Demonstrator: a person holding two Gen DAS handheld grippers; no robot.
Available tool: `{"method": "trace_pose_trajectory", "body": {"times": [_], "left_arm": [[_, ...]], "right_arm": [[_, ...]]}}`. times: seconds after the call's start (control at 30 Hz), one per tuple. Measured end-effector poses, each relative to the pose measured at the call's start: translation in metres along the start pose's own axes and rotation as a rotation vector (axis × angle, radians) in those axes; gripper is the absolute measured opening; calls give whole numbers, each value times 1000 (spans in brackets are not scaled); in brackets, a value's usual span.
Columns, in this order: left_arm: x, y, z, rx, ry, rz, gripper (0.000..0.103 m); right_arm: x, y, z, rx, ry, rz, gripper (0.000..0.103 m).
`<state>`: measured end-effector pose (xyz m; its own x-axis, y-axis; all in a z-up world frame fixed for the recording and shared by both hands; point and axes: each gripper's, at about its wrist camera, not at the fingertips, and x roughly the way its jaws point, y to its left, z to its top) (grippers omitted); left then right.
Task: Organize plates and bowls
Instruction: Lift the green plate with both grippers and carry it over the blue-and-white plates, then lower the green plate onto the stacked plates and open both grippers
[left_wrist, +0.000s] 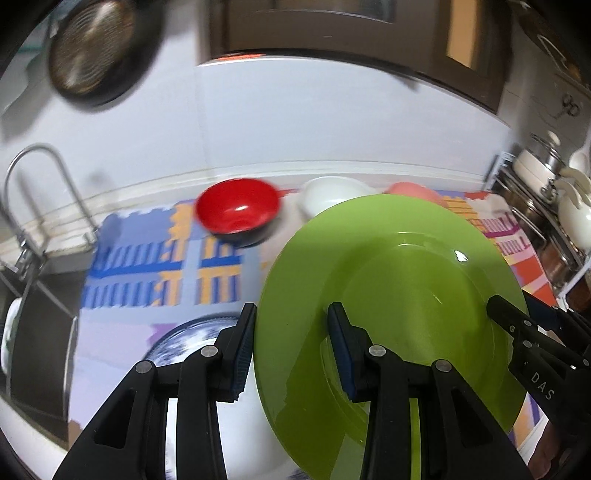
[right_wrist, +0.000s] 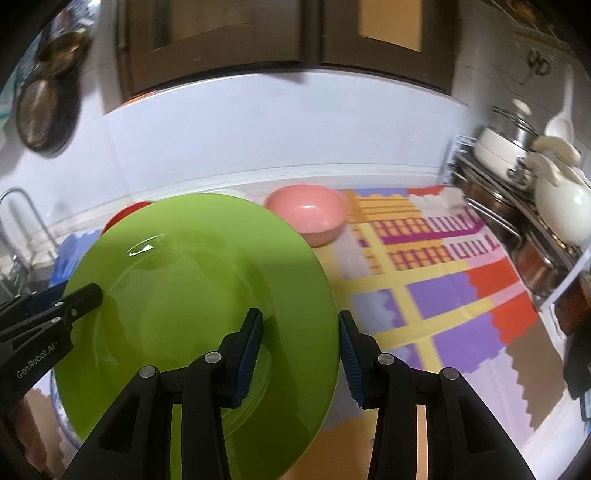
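A green plate is held up between both grippers, above the patterned mat. My left gripper is shut on its left rim, one finger under and one on top. My right gripper is shut on its right rim the same way. Each gripper shows in the other's view, at the plate's far edge. A blue-patterned white plate lies on the mat below the green one. A red bowl, a white bowl and a pink bowl stand along the back wall.
A sink with a steel tap is at the left. A rack with pots and a white kettle stands at the right. A pan hangs on the wall at upper left. Dark cabinets hang above.
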<state>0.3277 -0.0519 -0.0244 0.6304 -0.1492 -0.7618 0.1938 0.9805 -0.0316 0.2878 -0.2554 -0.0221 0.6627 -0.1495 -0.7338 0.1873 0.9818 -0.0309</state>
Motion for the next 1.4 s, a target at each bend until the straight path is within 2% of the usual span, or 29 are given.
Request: {"method": "trace_pose_trajectory", "body": {"times": [0.33,0.6,1.03,1.4], "left_arm": [[-5,75,-26,-86,37,86,39],[1,113,-45,-140,89,133,39],[28,141,-79,-186,192,163,39],[42,138,-91,-186,237,161,39]], "right_arm": [[10,77,-7,-95,37,93,42],[22,125,-19,-164,82,143,42],[55,162,-43,-228,196,187,42],[72,165,-57,-261,258,175,42]]}}
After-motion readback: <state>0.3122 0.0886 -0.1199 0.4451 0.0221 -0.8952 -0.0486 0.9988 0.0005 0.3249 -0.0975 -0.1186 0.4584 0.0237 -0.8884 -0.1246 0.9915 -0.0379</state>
